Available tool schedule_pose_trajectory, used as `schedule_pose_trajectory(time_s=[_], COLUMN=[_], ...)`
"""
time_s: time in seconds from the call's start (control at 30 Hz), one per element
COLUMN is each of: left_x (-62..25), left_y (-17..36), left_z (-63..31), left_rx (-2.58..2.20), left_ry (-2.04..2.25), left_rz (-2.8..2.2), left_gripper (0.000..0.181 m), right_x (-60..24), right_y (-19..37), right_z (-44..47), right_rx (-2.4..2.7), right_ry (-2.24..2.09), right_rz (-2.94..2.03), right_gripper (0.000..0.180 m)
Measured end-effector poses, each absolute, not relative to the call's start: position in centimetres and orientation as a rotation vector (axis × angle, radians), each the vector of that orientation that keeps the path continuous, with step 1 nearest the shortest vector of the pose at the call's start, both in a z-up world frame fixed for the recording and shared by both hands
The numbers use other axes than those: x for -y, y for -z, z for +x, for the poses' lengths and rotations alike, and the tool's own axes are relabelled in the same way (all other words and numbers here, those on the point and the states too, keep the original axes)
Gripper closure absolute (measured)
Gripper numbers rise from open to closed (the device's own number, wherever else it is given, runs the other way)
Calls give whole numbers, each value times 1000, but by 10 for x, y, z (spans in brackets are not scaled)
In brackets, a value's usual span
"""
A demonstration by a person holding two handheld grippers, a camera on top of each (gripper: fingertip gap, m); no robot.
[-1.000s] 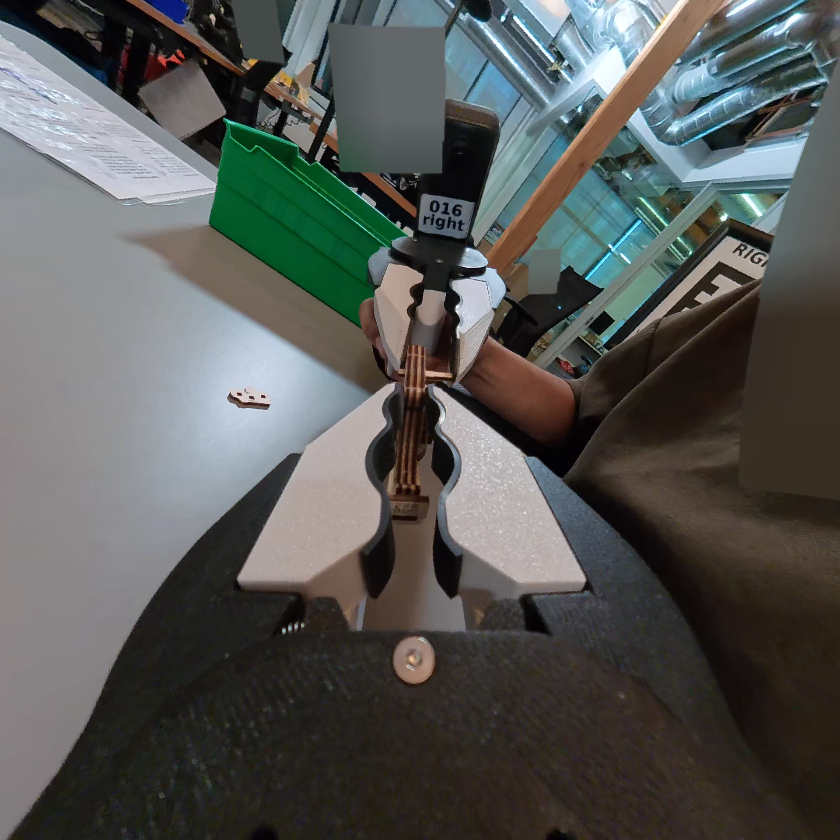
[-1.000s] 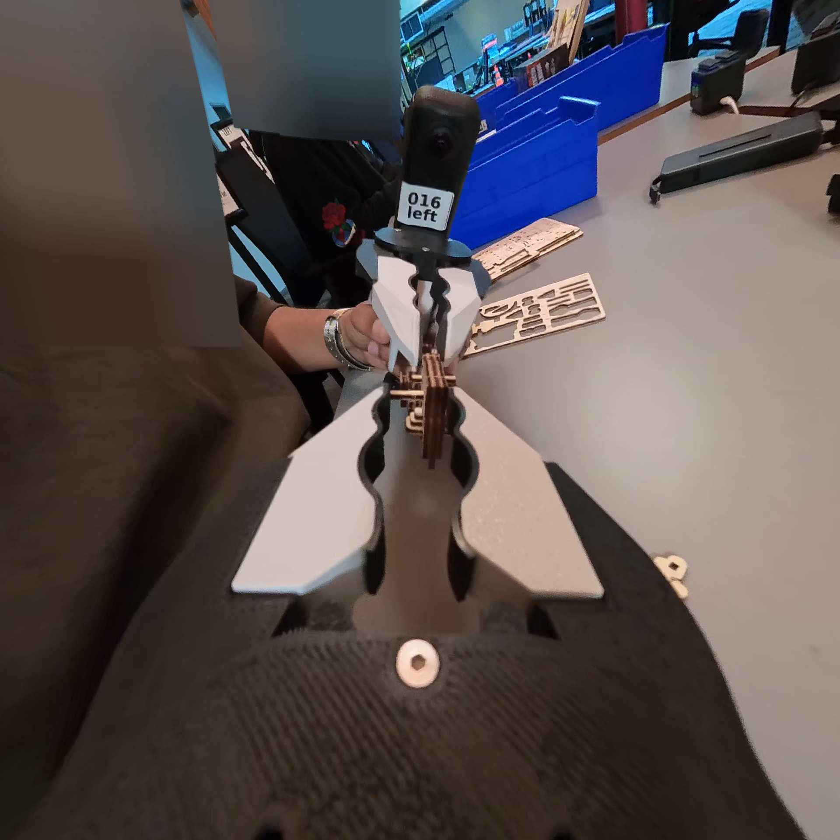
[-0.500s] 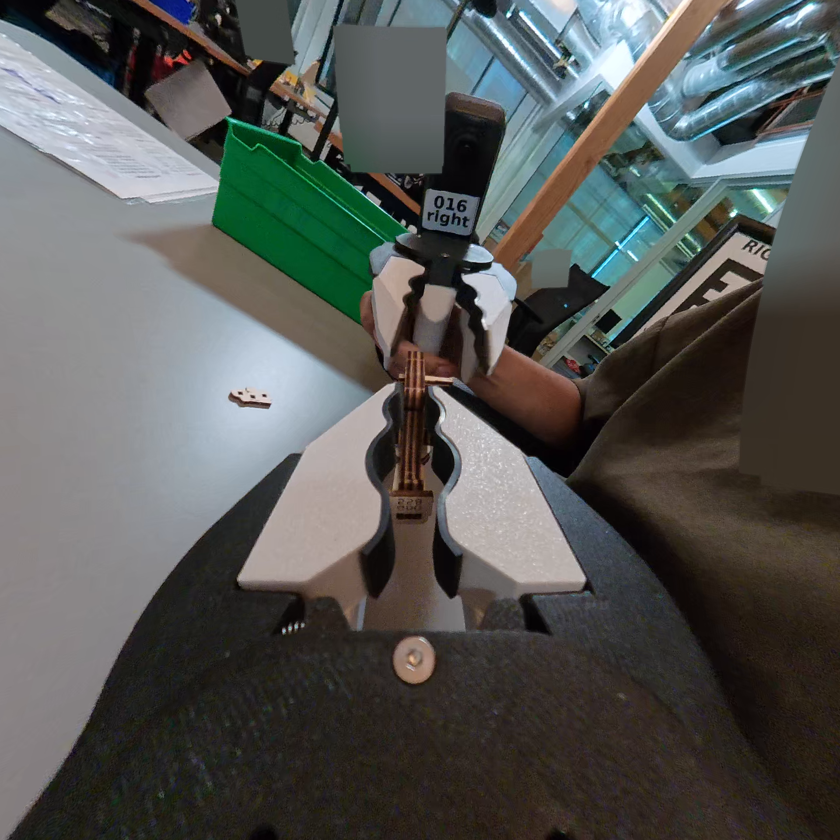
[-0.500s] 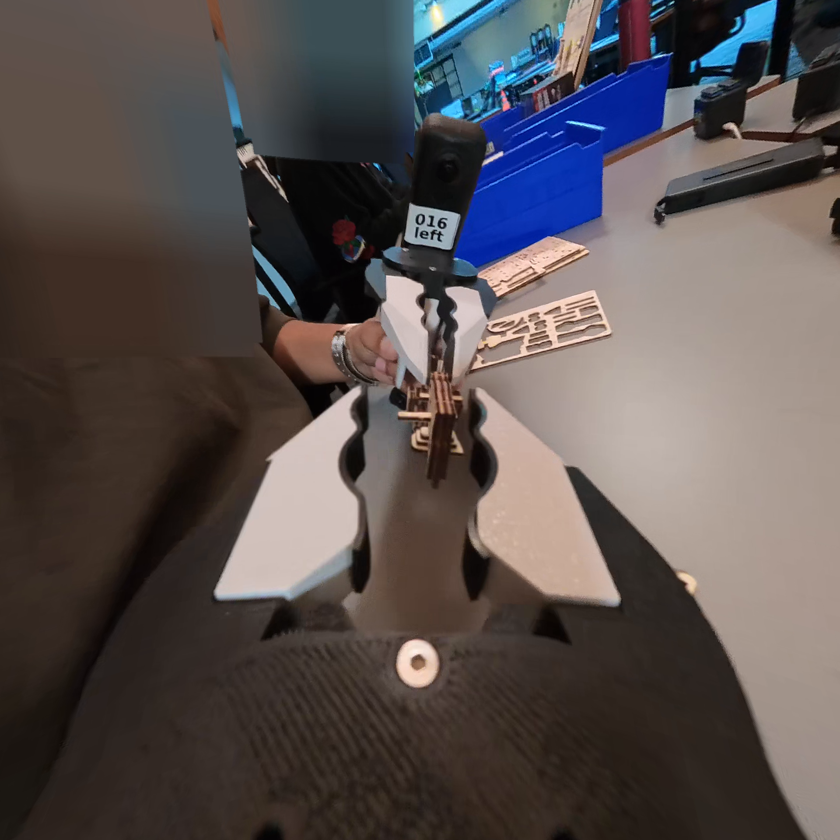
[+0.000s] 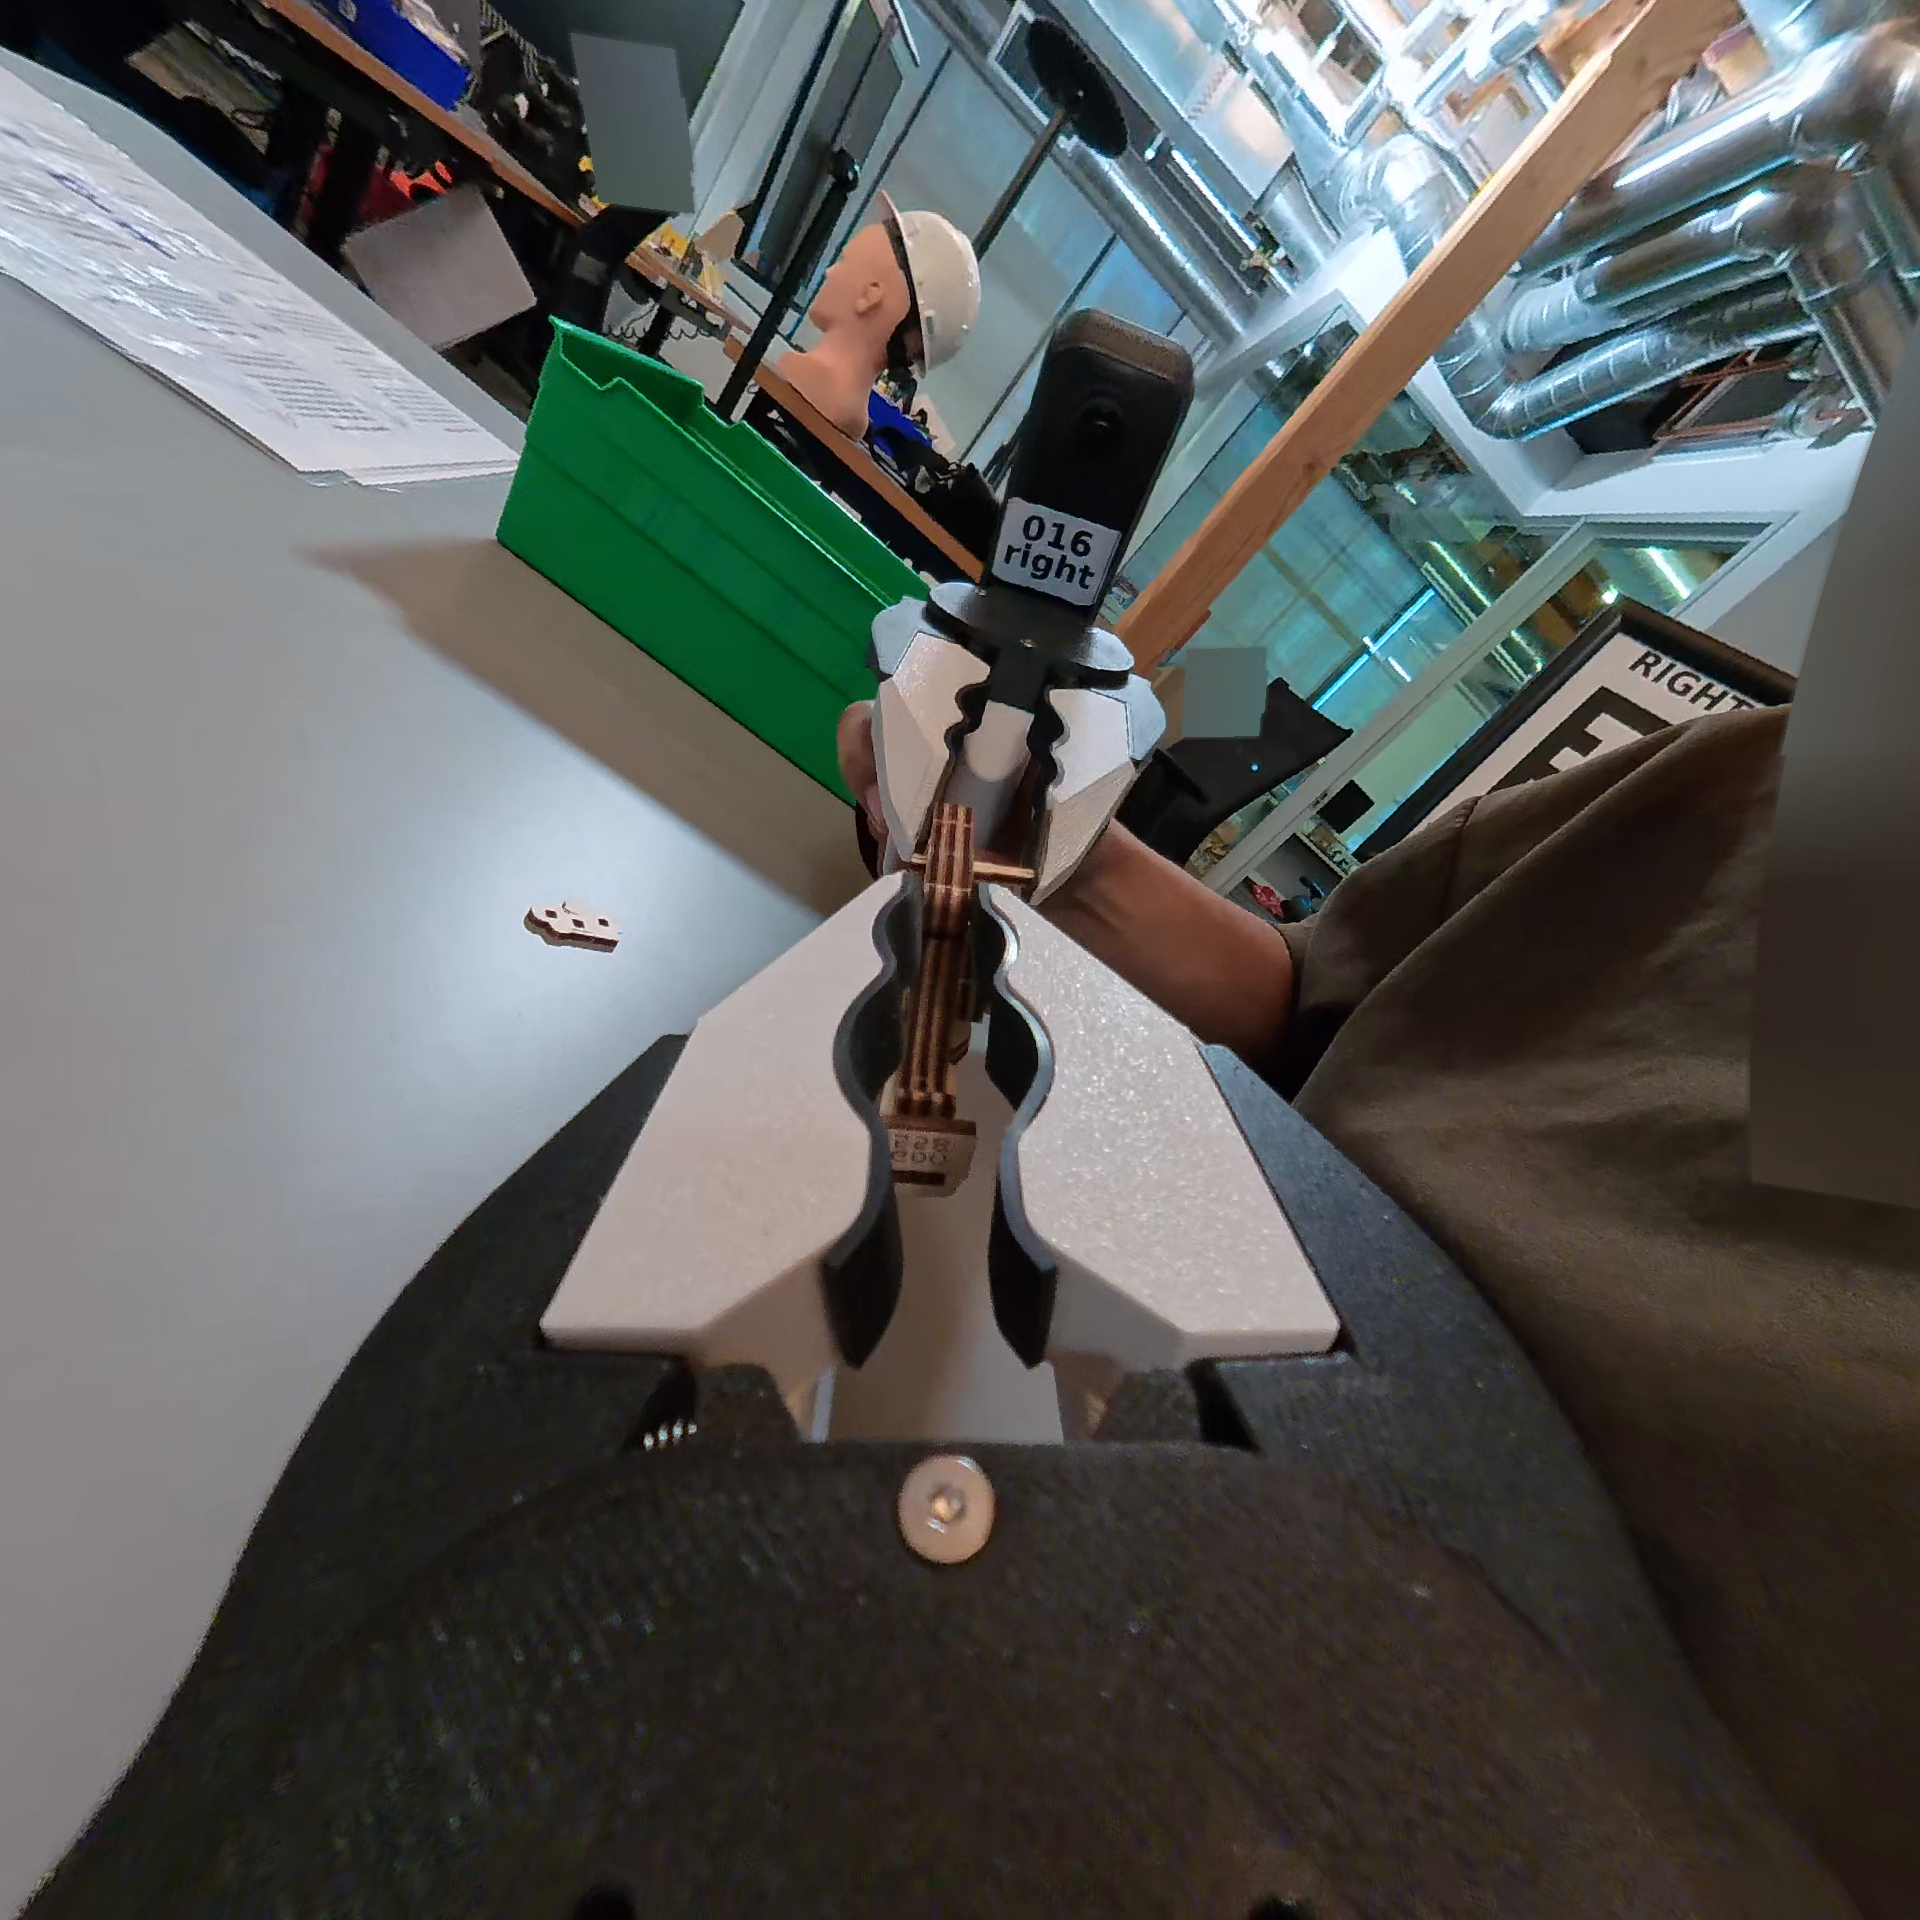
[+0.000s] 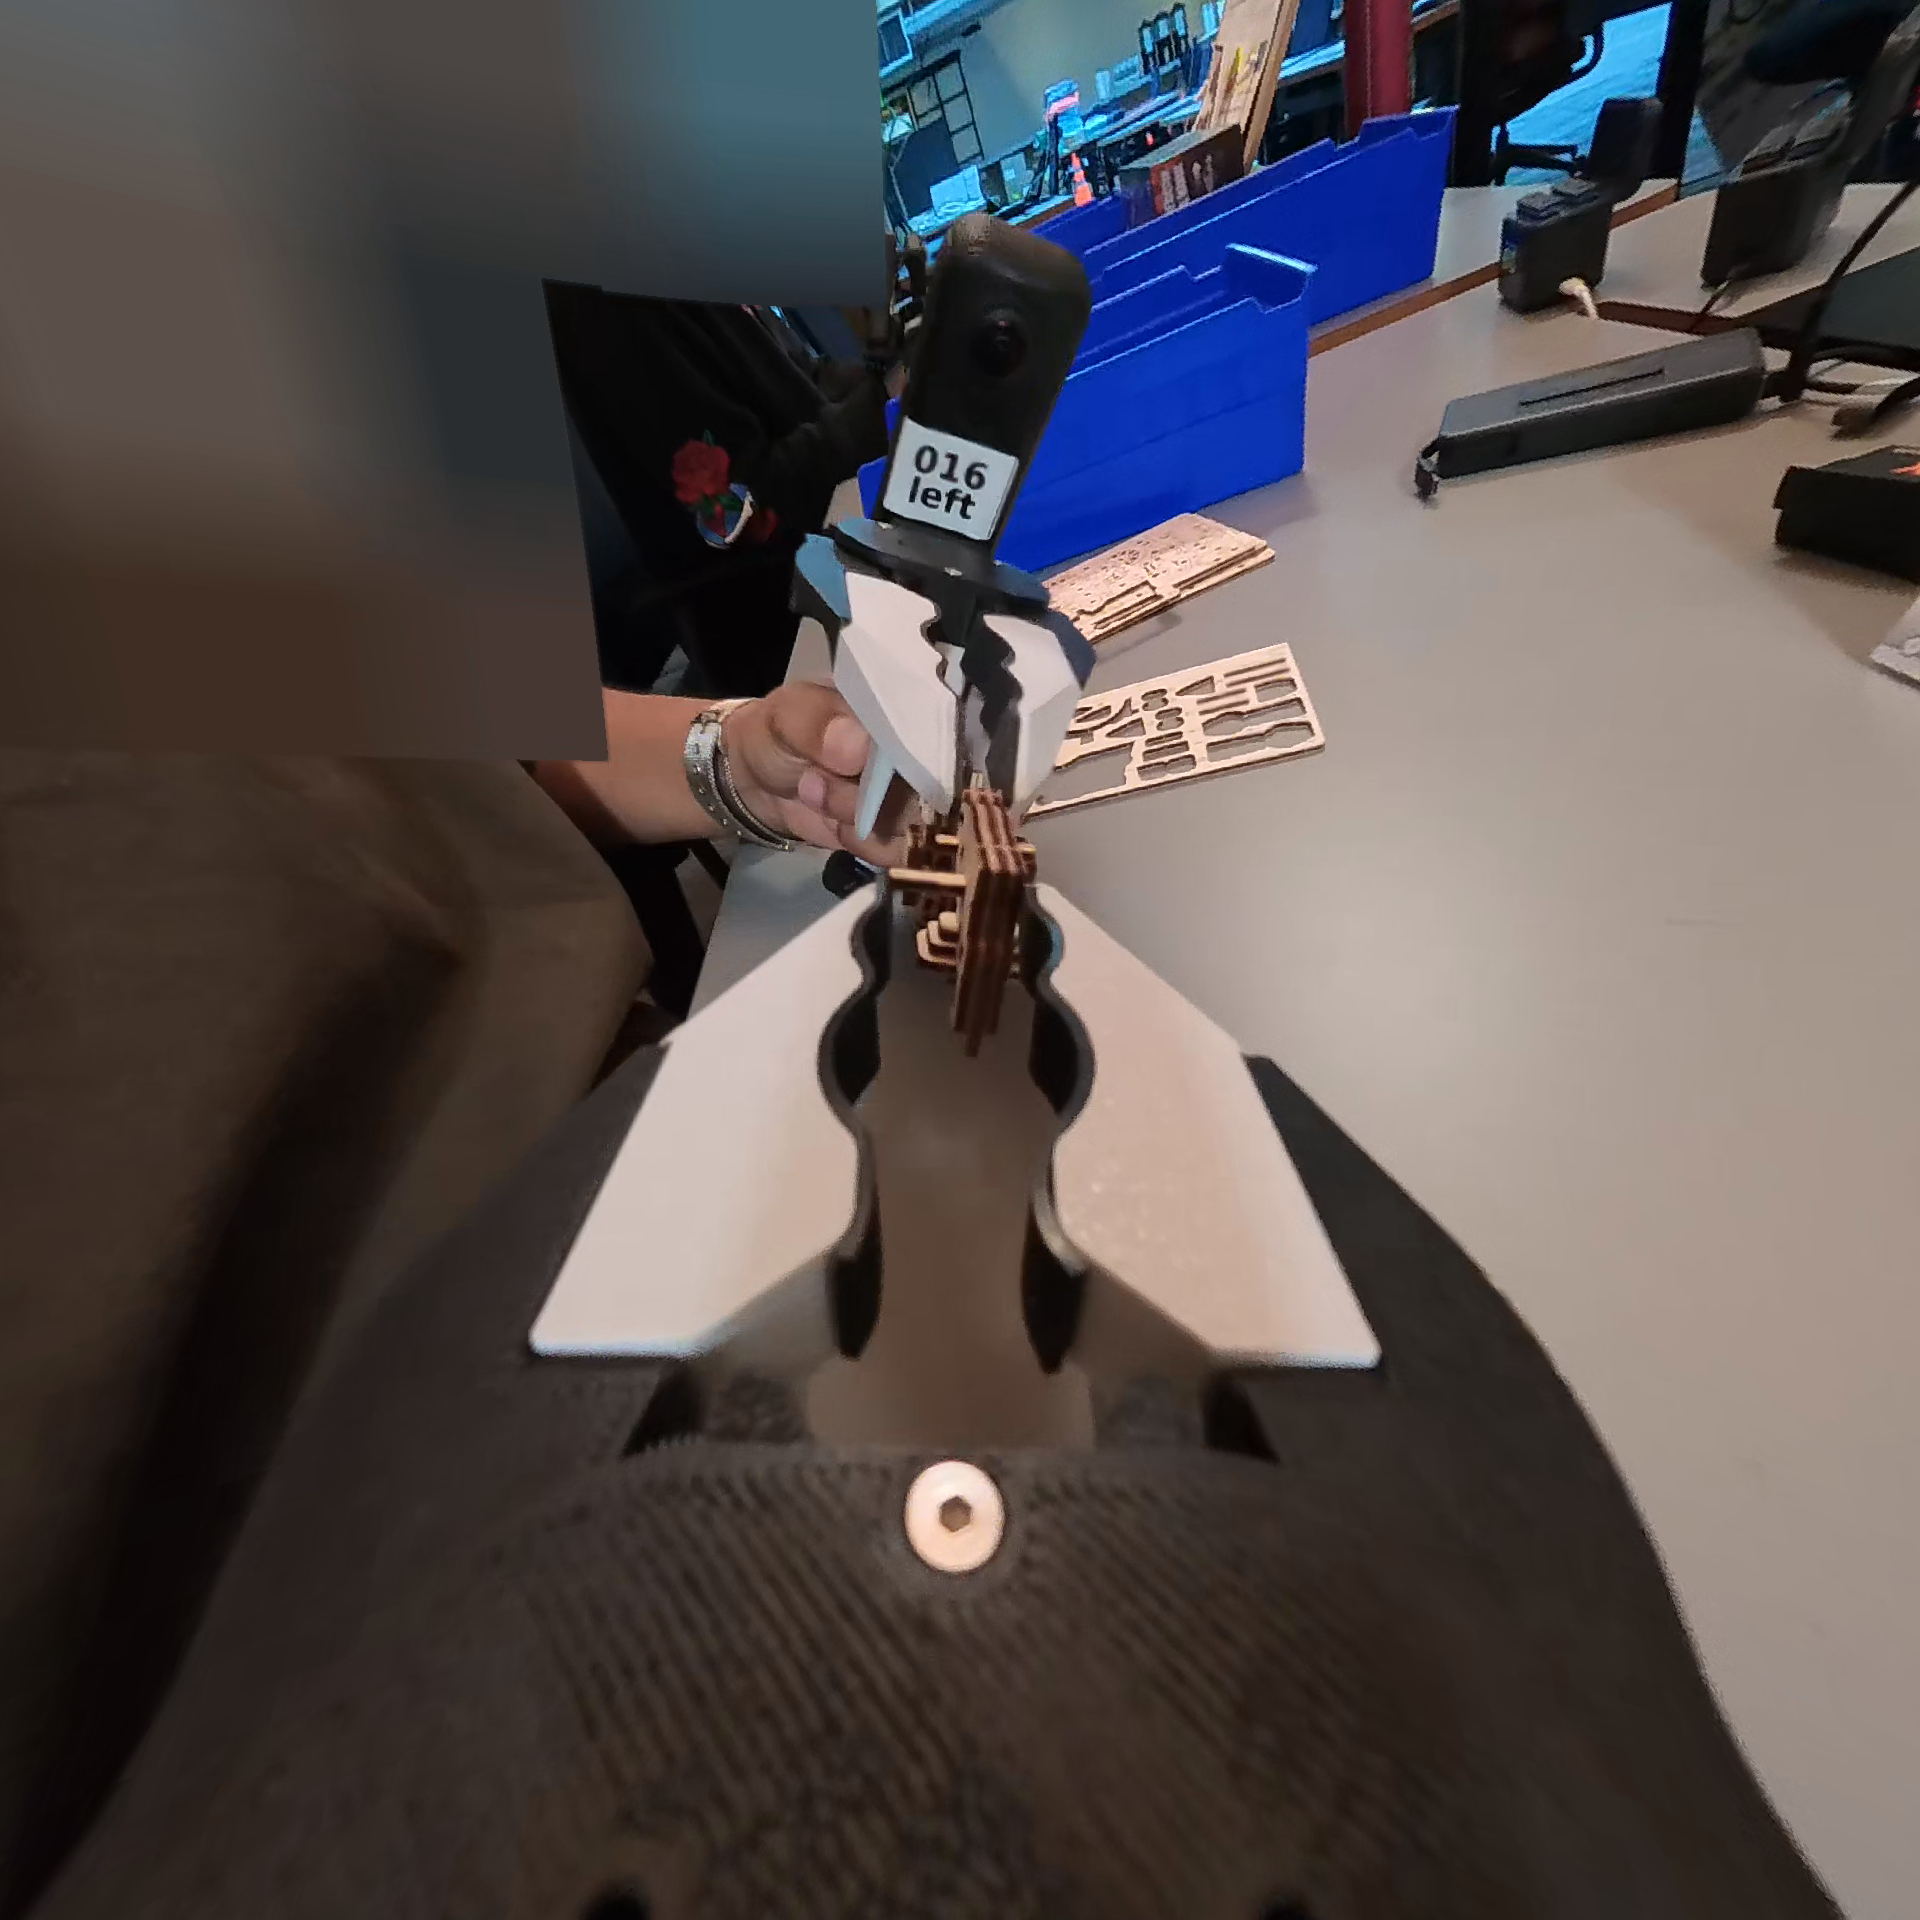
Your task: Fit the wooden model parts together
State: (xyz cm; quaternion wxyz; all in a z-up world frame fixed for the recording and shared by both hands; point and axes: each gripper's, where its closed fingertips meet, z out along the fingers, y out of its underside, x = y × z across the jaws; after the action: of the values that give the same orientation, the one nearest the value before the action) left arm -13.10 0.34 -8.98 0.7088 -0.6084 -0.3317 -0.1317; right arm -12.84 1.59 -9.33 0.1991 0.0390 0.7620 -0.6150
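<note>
Two-handed fitting of a laminated wooden model, held in the air above the grey tabletop. The left tongs are closed narrow on the model, which lies lengthwise between their fingers with a small block at its near end. The right tongs face them head-on, their jaws parted and the model's far end lying between the tips close to the right-hand finger; whether that finger touches it cannot be told. A thin cross-peg projects from the model at the left tongs' tips. The step in hand appears to be pressing or seating this peg. To do it well, keep the left grip firm and the two tongs in line, and push along the peg's axis, not across the layers, which could split. A loose piece lies well apart on the tabletop; cut-out sheets rest beyond.
</note>
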Motion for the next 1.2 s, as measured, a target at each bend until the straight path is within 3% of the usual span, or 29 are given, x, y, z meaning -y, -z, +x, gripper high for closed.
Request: schedule_pose_trajectory(time_s=[0.13, 0.2, 0.23, 0.27, 0.47, 0.53, 0.63, 0.83, 0.9, 0.97, 1.2], left_x=[-3, -4, -5, -6, -6, -6, -7, -6, -6, -6, -5], left_y=[88, 90, 91, 90, 90, 91, 91, 90, 90, 90, 86], left_z=[-131, -131, -130, -129, -130, -130, -130, -129, -129, -130, -129], left_rx=[734, 737, 734, 727, 731, 735, 733, 725, 724, 727, 712], left_ry=[293, 281, 282, 283, 278, 264, 258, 252, 253, 253, 243], left_rz=[-1342, -1357, -1364, -1366, -1364, -1370, -1376, -1379, -1376, -1373, -1358], left_gripper=[176, 176, 176, 176, 176, 176, 176, 176, 176, 177, 176], right_x=[-16, -16, -16, -15, -15, -15, -15, -15, -15, -16, -14], right_y=[90, 88, 89, 92, 91, 89, 93, 91, 90, 92, 87], right_z=[-128, -124, -124, -127, -127, -125, -128, -128, -127, -128, -128], right_rx=[-2086, -2039, -2038, -2068, -2096, -2060, -2108, -2098, -2076, -2113, -2121], right_ry=[1738, 1721, 1712, 1709, 1718, 1718, 1704, 1717, 1724, 1722, 1766], right_rz=[118, 114, 118, 132, 124, 119, 127, 120, 116, 111, 95], right_gripper=[153, 136, 139, 155, 155, 142, 156, 156, 144, 156, 155])
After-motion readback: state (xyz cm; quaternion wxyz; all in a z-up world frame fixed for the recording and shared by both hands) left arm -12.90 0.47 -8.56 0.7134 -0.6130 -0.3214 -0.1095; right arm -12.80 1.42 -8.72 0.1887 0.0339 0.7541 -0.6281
